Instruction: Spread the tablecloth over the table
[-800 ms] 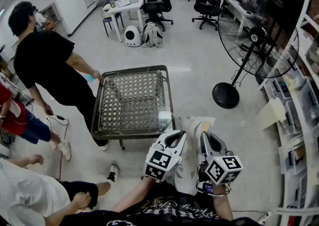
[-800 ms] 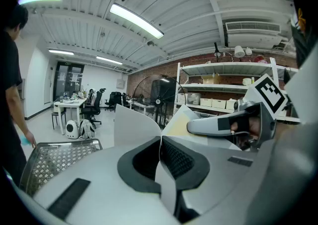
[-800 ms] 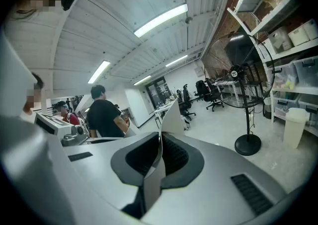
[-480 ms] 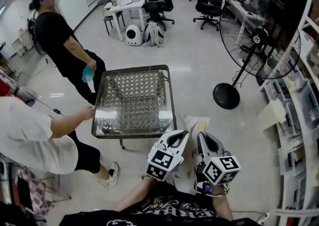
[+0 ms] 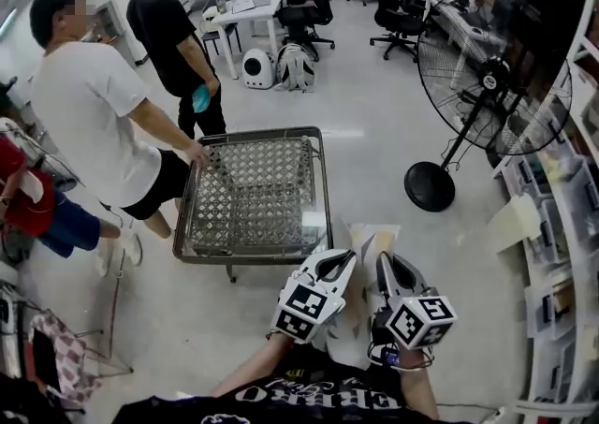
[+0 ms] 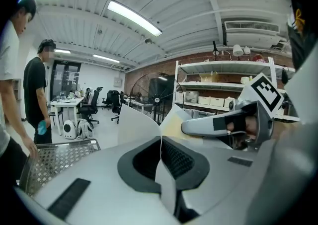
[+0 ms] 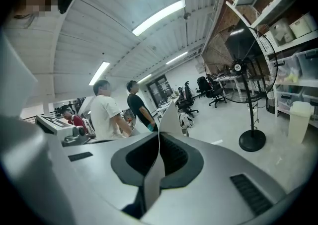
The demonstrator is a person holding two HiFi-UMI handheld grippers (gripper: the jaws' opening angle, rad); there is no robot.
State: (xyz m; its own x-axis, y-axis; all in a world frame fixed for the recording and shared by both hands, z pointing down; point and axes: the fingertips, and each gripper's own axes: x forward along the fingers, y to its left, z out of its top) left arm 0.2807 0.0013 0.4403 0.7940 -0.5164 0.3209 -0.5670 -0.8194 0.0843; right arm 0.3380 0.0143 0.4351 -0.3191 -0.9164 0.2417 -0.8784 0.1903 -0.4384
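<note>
Left tongs (image 5: 334,259) and right tongs (image 5: 387,265) are both clenched on an edge of the tablecloth (image 5: 367,237). The pale sheet hangs close to the body, just short of the worktop (image 5: 251,256).

Judgement: hold both grips firm, part the tongs to tension the edge, then carry it toward the far rim. A bystander's hand (image 5: 198,154) is at the far-left rim; avoid it.

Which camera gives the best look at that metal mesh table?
The head view: the whole table from above. The left gripper view catches only one corner; the right gripper view shows none of it.
</note>
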